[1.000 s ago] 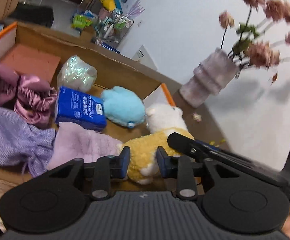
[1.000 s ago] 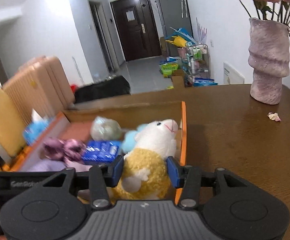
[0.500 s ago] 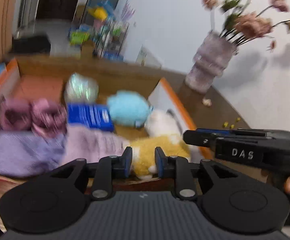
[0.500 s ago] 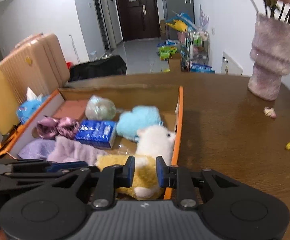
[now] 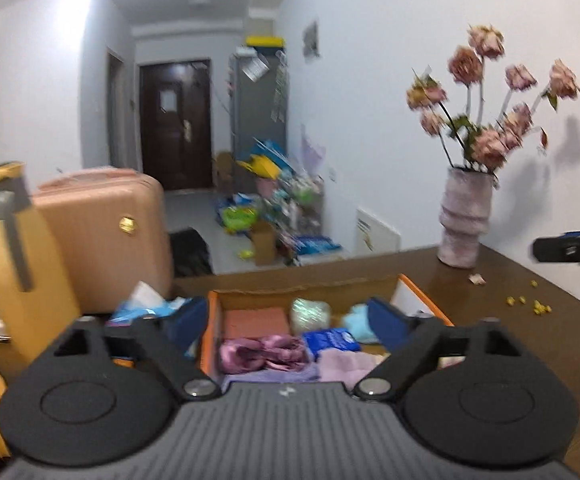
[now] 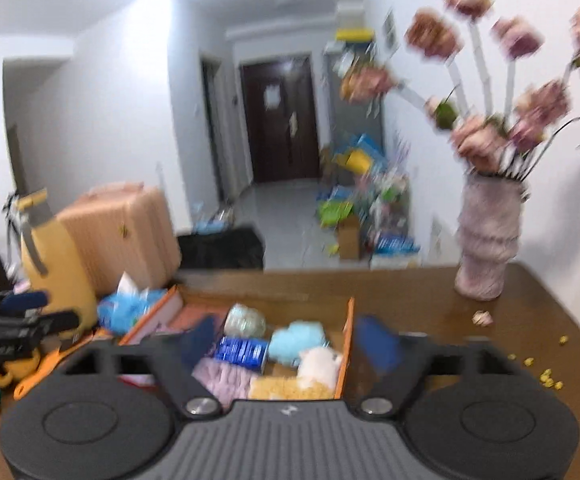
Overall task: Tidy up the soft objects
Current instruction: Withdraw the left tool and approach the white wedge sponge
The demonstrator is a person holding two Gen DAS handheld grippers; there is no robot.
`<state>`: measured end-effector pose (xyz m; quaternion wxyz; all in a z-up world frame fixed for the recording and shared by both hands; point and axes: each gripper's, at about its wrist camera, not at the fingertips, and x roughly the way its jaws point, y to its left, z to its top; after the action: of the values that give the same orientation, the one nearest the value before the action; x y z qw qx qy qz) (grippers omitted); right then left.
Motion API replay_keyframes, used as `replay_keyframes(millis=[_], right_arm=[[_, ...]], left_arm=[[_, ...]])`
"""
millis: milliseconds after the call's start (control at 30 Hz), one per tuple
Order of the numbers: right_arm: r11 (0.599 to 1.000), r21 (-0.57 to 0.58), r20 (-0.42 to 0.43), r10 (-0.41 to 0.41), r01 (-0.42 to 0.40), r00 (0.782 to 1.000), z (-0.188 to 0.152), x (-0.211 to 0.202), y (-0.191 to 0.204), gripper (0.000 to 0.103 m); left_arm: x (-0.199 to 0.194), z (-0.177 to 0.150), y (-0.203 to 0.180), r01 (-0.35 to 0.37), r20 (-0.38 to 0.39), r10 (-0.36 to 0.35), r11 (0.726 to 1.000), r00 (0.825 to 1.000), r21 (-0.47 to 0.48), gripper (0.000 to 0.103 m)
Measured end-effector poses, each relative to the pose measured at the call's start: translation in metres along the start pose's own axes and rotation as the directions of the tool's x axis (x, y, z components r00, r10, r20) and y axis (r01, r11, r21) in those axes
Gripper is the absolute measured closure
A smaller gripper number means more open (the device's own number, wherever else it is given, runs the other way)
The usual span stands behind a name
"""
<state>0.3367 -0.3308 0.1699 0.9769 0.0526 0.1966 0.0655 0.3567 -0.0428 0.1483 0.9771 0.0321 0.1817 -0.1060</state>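
Hovering over the cardboard box (image 6: pixel 348 344) of soft things
Left gripper (image 5: pixel 290 322) and right gripper (image 6: pixel 290 344) jaws are opening, empty; blue packet's (image 6: pixel 242 350) print is unreadable.

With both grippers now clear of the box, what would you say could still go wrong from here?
The vase of flowers stands close beside the right gripper, whose jaws are opening with nothing between them; a wide swing might tip it. The plush sheep lies against the box's orange wall, so it may spill over. Both views are blurred, so aiming a next grasp could be unreliable.
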Motion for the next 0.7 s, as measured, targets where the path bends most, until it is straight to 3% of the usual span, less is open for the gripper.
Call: replay_keyframes(millis=[133, 367, 533, 700], right_arm=[[0.998, -0.058, 0.075, -0.012, 0.016, 0.997, 0.0, -0.025, 0.021, 0.009], [0.995, -0.09, 0.127, -0.027, 0.039, 0.992, -0.013, -0.052, 0.038, 0.006], [0.999, -0.044, 0.154, -0.005, 0.012, 0.988, -0.069, -0.079, 0.041, 0.004], [0.993, -0.107, 0.168, -0.028, 0.046, 0.985, -0.141, -0.104, 0.061, 0.004]], left_arm=[[-0.024, 0.0, 0.005, -0.012, 0.028, 0.012, 1.0, 1.0, -0.01, 0.005], [-0.058, -0.01, 0.006, -0.018, 0.086, 0.019, 1.0, 0.996, -0.011, 0.0], [-0.084, -0.072, 0.005, -0.081, 0.091, 0.082, 0.997, 0.992, -0.011, 0.0], [-0.113, -0.146, 0.0, -0.116, 0.079, 0.117, 0.993, 0.99, -0.011, 0.0]])
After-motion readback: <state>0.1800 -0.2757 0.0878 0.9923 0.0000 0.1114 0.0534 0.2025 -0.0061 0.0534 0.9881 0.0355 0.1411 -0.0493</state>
